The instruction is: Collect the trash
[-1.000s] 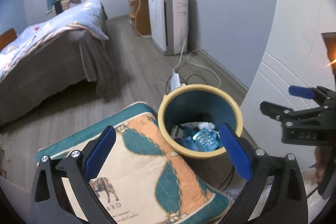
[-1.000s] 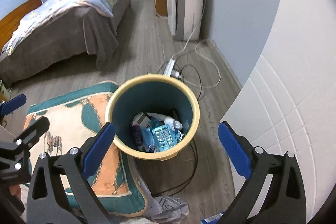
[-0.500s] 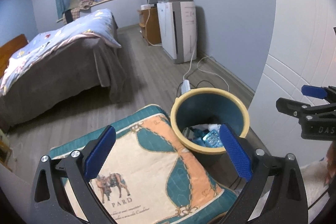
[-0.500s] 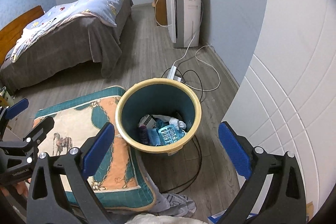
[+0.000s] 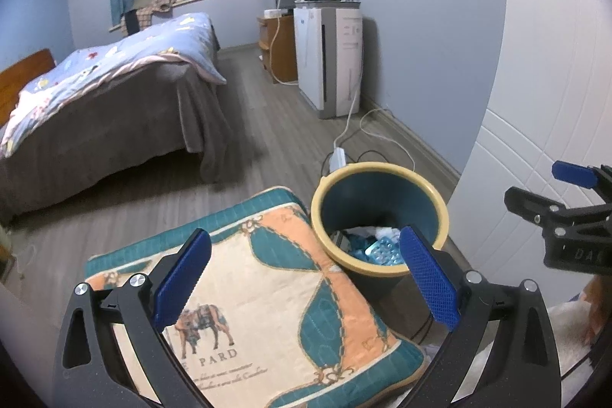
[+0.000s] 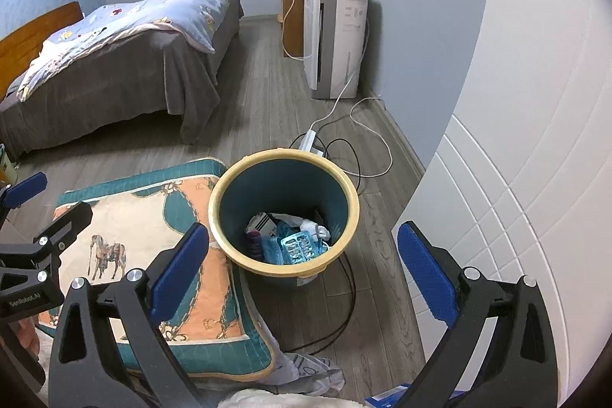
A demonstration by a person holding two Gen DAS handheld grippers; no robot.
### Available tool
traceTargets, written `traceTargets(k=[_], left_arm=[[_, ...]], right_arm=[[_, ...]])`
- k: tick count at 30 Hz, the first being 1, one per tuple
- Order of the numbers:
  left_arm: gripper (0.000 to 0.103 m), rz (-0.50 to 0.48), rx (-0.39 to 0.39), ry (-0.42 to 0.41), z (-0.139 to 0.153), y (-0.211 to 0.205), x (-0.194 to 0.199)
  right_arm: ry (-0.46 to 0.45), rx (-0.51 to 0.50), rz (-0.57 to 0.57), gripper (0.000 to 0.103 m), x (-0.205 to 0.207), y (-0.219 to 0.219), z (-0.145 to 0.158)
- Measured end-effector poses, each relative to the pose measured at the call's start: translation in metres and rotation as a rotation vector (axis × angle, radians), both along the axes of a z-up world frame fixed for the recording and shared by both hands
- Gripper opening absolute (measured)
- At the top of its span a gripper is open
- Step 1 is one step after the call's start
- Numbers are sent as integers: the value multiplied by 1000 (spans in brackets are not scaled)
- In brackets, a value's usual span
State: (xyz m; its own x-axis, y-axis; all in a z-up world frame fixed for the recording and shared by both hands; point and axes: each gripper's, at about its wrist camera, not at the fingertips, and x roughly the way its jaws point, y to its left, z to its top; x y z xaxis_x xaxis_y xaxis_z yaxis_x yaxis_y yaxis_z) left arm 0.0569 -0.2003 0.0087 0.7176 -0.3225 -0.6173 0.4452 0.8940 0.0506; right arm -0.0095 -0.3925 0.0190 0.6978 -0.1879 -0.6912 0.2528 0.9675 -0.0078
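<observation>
Grey plank flooring (image 6: 267,102) carries a teal wastebasket (image 6: 284,213) with a yellow rim, already holding a blister pack (image 6: 300,247) and wrappers. Both the left gripper (image 5: 306,278) and right gripper (image 6: 302,262) hover above it, jaws wide and empty. Judged step: locate the next piece of trash; a blue packet edge (image 6: 386,398) shows at the bottom of the right view. Approach from the open floor right of the basket. Avoid the black cable (image 6: 346,301) beneath it, the cushion (image 6: 145,239) touching its left side, and the white panelled wall (image 6: 516,178).

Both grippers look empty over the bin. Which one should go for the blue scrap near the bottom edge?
Right, probably. The blue scrap lies just below the right gripper, open and empty; the left gripper, also open, hangs over the cushion.
</observation>
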Motion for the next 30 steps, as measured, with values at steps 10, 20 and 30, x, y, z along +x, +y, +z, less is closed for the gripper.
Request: traceTargets(k=[10, 20, 30], left_arm=[[98, -12, 17, -19, -1, -3, -8], [98, -13, 15, -19, -1, -3, -8], [98, -14, 15, -19, 1, -2, -9]], right_arm=[[-11, 32, -24, 97, -7, -2, 1], [-1, 22, -23, 97, -7, 0, 1], [5, 17, -20, 97, -5, 1, 1]])
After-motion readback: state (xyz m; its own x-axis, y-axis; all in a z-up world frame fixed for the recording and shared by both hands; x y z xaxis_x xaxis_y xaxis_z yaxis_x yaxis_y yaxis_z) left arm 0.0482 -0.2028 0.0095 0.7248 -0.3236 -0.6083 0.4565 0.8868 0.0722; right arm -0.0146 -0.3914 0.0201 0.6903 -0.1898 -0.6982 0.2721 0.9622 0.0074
